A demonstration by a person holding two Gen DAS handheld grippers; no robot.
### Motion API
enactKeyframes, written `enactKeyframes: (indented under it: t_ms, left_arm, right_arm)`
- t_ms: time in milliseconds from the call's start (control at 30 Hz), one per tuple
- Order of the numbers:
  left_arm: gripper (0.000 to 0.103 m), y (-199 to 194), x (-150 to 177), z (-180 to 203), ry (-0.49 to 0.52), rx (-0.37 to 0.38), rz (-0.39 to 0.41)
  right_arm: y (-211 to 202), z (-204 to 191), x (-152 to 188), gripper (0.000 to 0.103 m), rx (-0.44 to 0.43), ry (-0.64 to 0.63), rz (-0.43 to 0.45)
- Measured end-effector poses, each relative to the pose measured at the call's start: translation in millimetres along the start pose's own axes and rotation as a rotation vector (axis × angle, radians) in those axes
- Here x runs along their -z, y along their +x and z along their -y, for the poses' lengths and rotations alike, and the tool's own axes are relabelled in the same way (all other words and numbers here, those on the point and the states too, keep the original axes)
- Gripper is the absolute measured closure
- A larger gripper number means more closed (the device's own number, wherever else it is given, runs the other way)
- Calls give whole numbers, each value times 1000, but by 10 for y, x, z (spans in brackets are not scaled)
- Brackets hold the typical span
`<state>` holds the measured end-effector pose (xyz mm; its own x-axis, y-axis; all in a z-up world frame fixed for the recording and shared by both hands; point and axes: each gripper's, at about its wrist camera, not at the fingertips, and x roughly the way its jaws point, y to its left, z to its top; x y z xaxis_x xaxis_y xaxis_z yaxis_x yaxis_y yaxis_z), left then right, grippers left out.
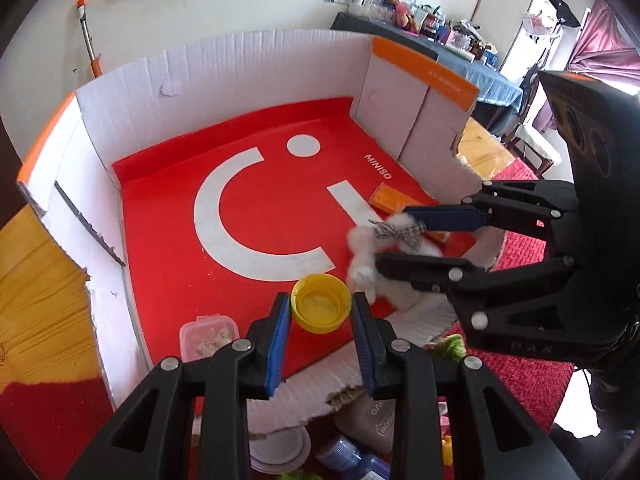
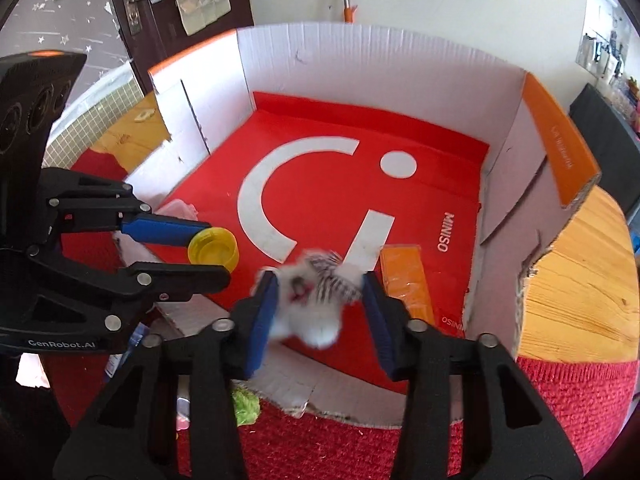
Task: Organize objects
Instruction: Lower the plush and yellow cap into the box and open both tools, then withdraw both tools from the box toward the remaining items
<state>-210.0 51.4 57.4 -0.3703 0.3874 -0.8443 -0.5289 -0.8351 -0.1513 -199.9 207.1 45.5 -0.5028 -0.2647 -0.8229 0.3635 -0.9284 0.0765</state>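
A white cardboard box with a red MINISO sheet on its floor lies on the table. My left gripper is open, its pads on either side of a yellow cap that rests on the red floor. My right gripper is open with a white fluffy toy with a striped bow blurred between its jaws; the toy also shows in the left wrist view. An orange packet lies on the floor by the right wall. A small clear tub sits at the near left corner.
Outside the box's near edge lie a green fuzzy item, a blue bottle, a white lid and a beige pouch on a red mat. The wooden table shows on both sides. A cluttered table stands behind.
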Motion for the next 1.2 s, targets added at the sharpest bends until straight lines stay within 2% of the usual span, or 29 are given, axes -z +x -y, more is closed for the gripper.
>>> enactKeyframes:
  t_ms: [633,700,800,1200]
  left_arm:
    - [71,124,-19,0,34,-9,-49]
    - [71,123,-19,1,36,-11,-48]
    - [71,136,-20,8,38,-14,-47]
    - [68,151,-27,5,46,-25,-47]
  right_arm:
    - [49,38,-20,67,-9,-8,-13]
    - [56,35,-23,66,-5,-9,-15]
    - [75,27,-21,58,5,-19,-15]
    - [50,10,-25,58,11,-23,-7]
